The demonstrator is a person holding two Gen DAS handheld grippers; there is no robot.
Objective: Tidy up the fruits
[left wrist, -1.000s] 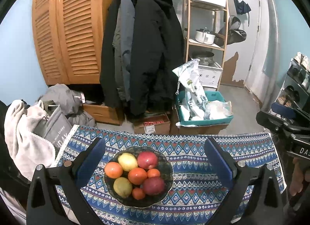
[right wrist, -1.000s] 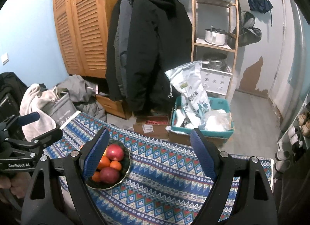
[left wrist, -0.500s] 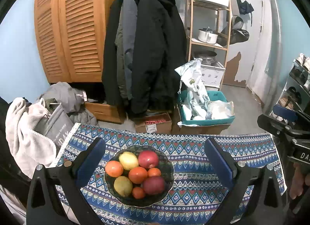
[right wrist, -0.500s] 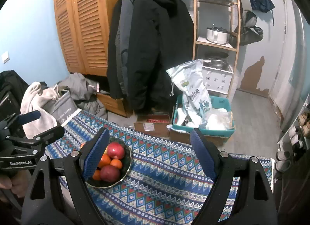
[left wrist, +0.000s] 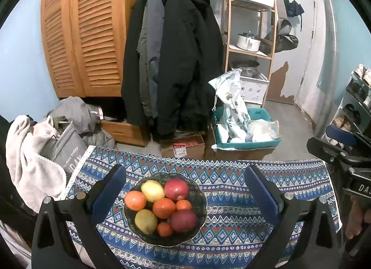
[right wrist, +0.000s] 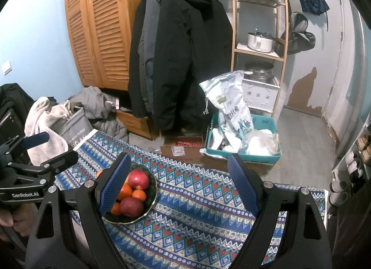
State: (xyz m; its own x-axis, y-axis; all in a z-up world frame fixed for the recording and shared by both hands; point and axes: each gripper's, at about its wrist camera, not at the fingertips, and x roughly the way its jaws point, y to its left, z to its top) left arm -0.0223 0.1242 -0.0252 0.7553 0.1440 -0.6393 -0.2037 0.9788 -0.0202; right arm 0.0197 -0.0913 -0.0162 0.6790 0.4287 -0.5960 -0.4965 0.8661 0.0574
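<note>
Fruits (left wrist: pixel 163 204) sit heaped in a dark bowl (left wrist: pixel 201 208) on the patterned blue cloth (left wrist: pixel 231 243). My left gripper (left wrist: pixel 185 193) hovers above it, fingers spread wide and empty, the bowl framed between them. My right gripper (right wrist: pixel 178 183) hangs off to the side, also released, its left pad (right wrist: pixel 113 185) hiding part of the bowl. Two red apples, two yellow lemons and several oranges, all smooth and round, touch one another. The bowl's rim is scalloped and glossy.

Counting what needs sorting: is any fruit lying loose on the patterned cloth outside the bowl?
No. In the left wrist view every fruit sits inside the dark bowl, and the patterned cloth around it carries none.
</note>
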